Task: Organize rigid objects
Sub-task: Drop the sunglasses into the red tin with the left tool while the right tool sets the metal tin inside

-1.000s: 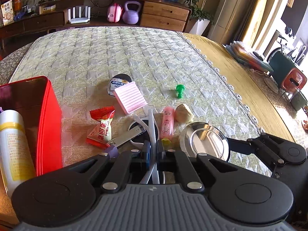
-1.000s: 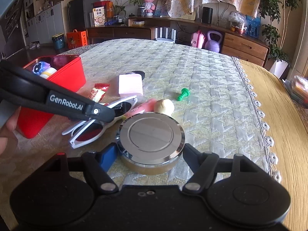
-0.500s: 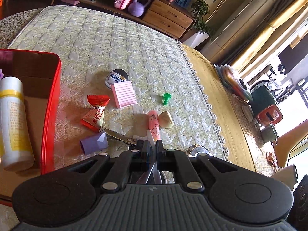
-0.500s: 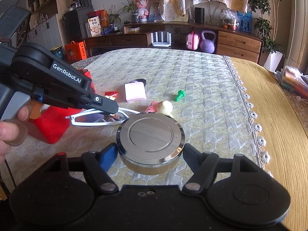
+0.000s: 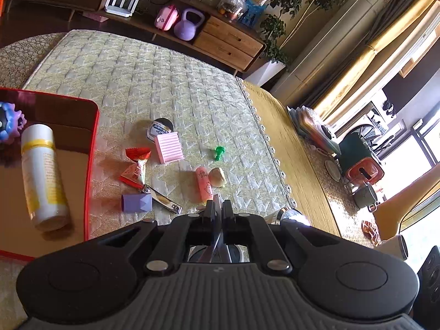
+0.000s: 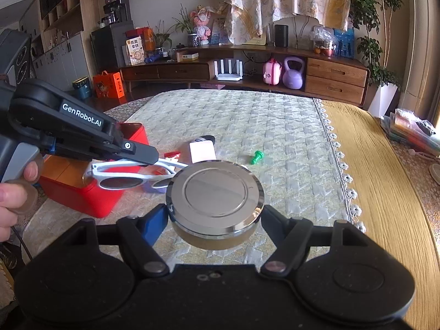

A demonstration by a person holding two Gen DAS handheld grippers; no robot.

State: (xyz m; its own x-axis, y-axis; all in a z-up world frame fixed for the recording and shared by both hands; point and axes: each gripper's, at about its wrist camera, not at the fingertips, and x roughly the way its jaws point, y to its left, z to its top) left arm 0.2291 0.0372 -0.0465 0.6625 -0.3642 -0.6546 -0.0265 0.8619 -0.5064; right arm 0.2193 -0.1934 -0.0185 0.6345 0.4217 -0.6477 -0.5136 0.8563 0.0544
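**Both claws lifting their picks off the table**

Quilted green cloth is covering the table, w/ a wooden sideboard far behind. Compared w/ a second ago, both claws are now riding higher: the sunglasses and the round metal tin are clear of the cloth instead of resting on it.

Left claw is pinched nearly closed on a white arm of the sunglasses, which are hanging just beside the red box at left. Right claw is standing wide, pads pressing both sides of the tin.

Box is already holding a white-and-yellow bottle and a purple toy. Left on the cloth: candy, pink pad, green pin, purple block, nail clipper, pink tube.

Prob. next: both loads going into the box; plenty remaining.
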